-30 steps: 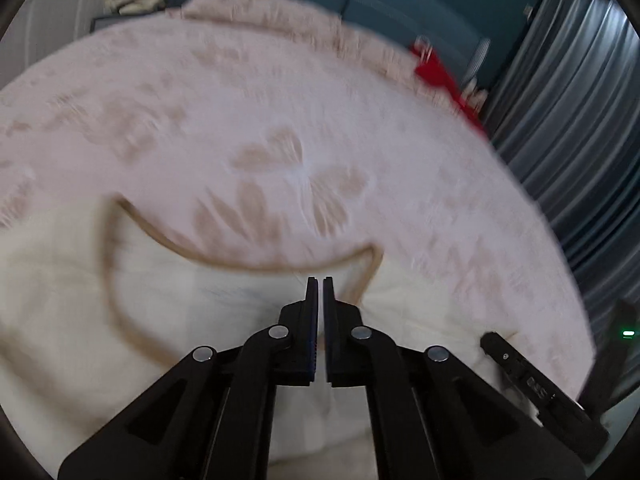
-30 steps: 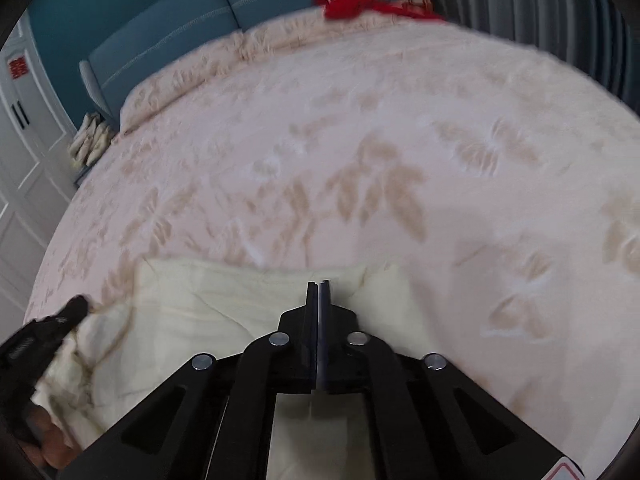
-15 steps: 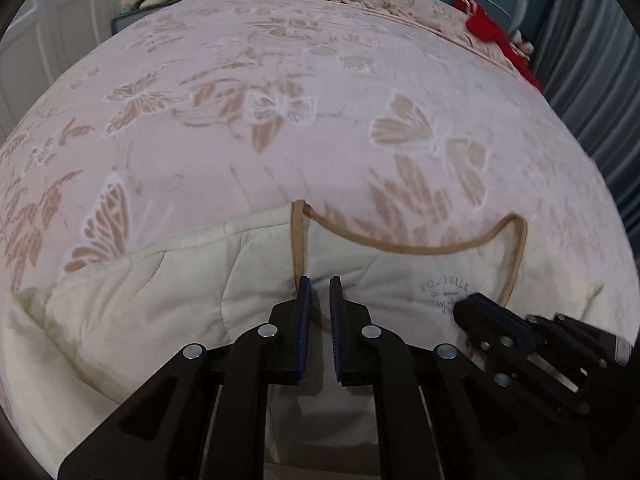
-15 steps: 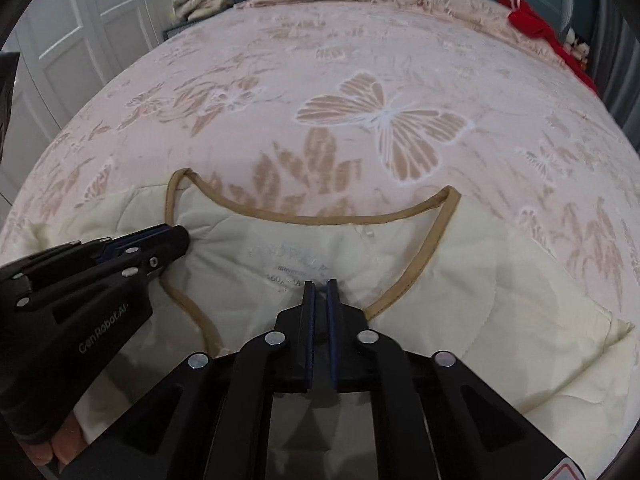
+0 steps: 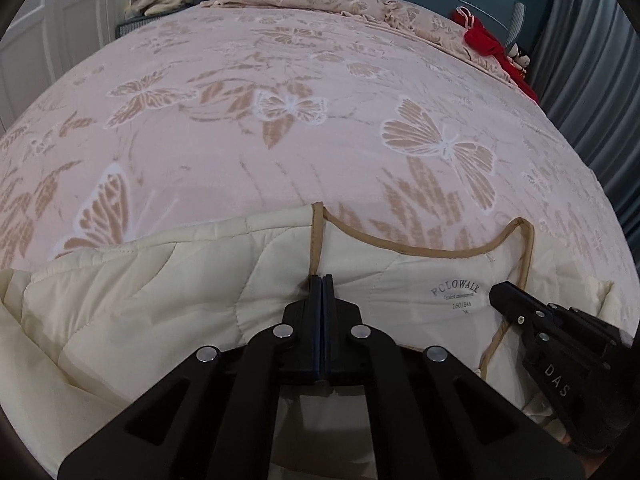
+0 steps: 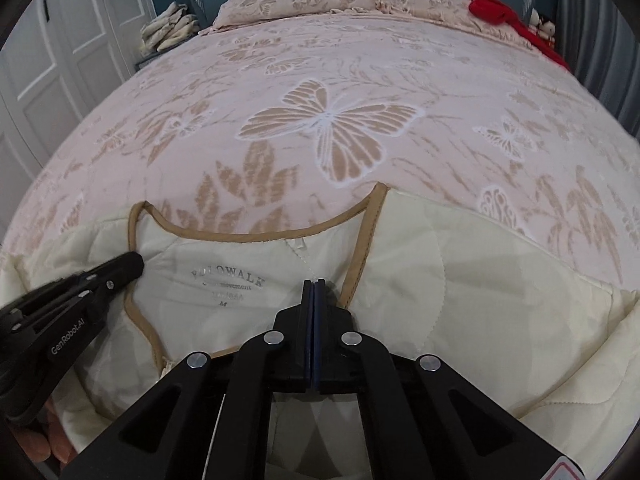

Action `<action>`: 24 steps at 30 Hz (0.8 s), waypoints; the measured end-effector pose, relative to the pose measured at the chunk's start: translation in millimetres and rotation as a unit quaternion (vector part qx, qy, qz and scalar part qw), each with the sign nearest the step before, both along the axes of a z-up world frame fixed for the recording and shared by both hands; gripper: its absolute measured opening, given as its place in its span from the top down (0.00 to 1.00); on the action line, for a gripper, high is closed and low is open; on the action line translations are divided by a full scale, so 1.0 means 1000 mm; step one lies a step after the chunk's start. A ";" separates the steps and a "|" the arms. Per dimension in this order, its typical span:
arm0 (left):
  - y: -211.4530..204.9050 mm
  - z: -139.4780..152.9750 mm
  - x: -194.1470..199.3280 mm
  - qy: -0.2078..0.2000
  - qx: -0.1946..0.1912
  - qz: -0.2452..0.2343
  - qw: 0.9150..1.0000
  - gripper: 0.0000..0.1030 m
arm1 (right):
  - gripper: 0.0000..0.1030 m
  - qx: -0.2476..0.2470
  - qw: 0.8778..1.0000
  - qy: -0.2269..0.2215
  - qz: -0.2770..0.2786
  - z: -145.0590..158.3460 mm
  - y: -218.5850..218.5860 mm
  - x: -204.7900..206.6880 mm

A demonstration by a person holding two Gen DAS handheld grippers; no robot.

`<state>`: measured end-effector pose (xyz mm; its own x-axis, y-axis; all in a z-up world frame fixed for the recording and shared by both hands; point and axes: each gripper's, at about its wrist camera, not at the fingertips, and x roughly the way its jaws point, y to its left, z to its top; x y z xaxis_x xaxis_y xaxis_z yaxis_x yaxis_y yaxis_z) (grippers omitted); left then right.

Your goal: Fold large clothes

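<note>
A cream quilted jacket (image 5: 140, 292) with tan piping and a printed neck label lies open at the near edge of the bed; it also shows in the right wrist view (image 6: 500, 292). My left gripper (image 5: 322, 280) is shut on the jacket's left front edge at the tan piping. My right gripper (image 6: 314, 284) is shut on the jacket's right front edge beside the piping. The right gripper shows at the lower right of the left wrist view (image 5: 496, 292). The left gripper shows at the left of the right wrist view (image 6: 136, 260).
The pink butterfly bedspread (image 5: 320, 112) stretches ahead to pillows (image 6: 300, 0) by a teal headboard. A red garment (image 6: 504, 12) lies at the far right corner. Folded cloths (image 6: 168, 28) sit on a stand at far left. White wardrobe doors at left, grey curtains at right.
Both grippers swung round to face up the bed and the collar came into view. The left gripper's jaws, slightly apart half a second ago, have closed on the piped edge.
</note>
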<state>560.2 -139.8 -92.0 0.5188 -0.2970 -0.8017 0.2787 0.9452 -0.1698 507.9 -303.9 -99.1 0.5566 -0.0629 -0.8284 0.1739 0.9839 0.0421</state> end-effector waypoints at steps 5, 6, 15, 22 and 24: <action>-0.009 -0.002 -0.004 -0.022 0.032 -0.001 0.999 1.00 | 1.00 -0.030 1.000 -0.005 0.001 -0.003 0.006 0.001; -0.010 -0.002 -0.004 -0.025 0.033 -0.001 0.999 1.00 | 1.00 -0.033 0.999 -0.007 0.001 -0.003 0.007 0.001; 0.026 0.037 -0.025 -0.059 -0.006 0.058 0.997 0.95 | 0.89 0.059 0.996 -0.058 -0.039 0.044 -0.029 -0.039; 0.081 0.056 -0.068 -0.028 0.035 0.054 0.998 0.66 | 0.90 0.028 1.000 0.006 0.004 0.045 -0.030 -0.093; 0.093 0.046 -0.078 -0.015 0.042 0.062 0.997 0.66 | 0.98 0.007 1.000 0.010 -0.009 0.042 -0.039 -0.107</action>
<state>482.5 -46.9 -45.9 0.5711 -0.1625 -0.8046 0.1630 0.9831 -0.0829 400.6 -343.3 -57.2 0.5383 -0.0622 -0.8404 0.1931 0.9798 0.0512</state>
